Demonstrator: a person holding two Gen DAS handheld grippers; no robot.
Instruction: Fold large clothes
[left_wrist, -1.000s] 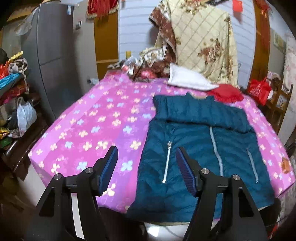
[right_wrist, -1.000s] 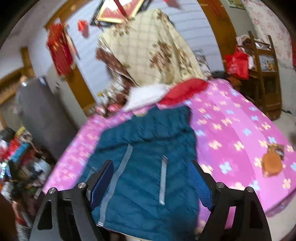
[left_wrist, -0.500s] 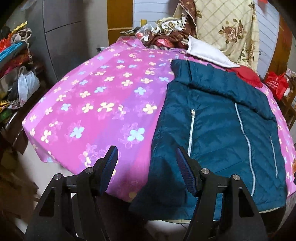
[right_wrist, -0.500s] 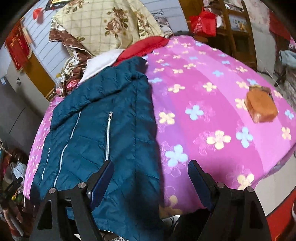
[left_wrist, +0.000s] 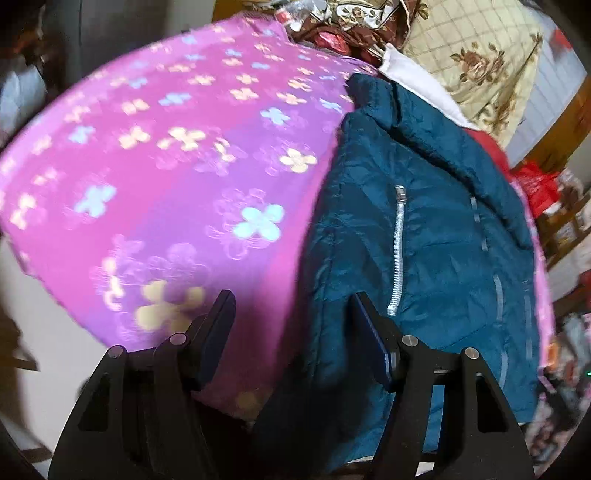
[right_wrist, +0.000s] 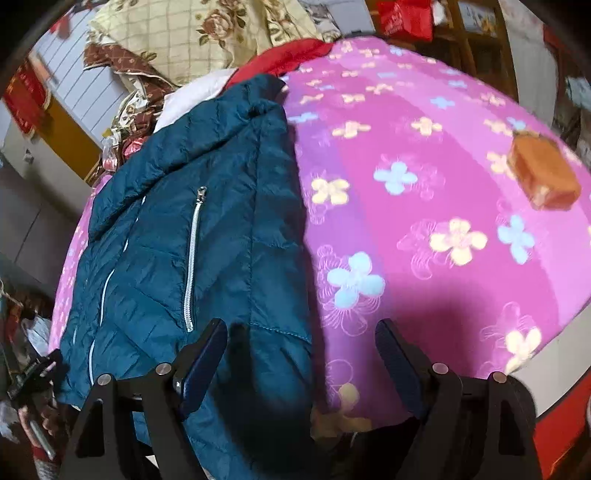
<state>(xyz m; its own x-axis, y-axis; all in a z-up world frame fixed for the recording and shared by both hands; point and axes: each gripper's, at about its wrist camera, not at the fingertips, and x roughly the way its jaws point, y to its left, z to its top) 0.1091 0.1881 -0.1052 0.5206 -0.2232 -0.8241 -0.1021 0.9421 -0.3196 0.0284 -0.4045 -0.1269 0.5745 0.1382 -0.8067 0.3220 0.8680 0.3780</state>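
Observation:
A large teal quilted jacket lies flat on the bed, collar away from me, with silver pocket zippers; it also shows in the right wrist view. My left gripper is open and empty, low over the jacket's left bottom edge, which lies between its fingers. My right gripper is open and empty, straddling the jacket's right bottom edge. The jacket's hem hangs over the near edge of the bed.
The bed has a pink flowered sheet. A small orange-brown box lies on the sheet at right. A white pillow, red cloth and a flowered quilt pile at the bed's head. Furniture and clutter stand beside the bed.
Both grippers have dropped lower and closer to the jacket's bottom corners. The jacket has not moved. Both stay open.

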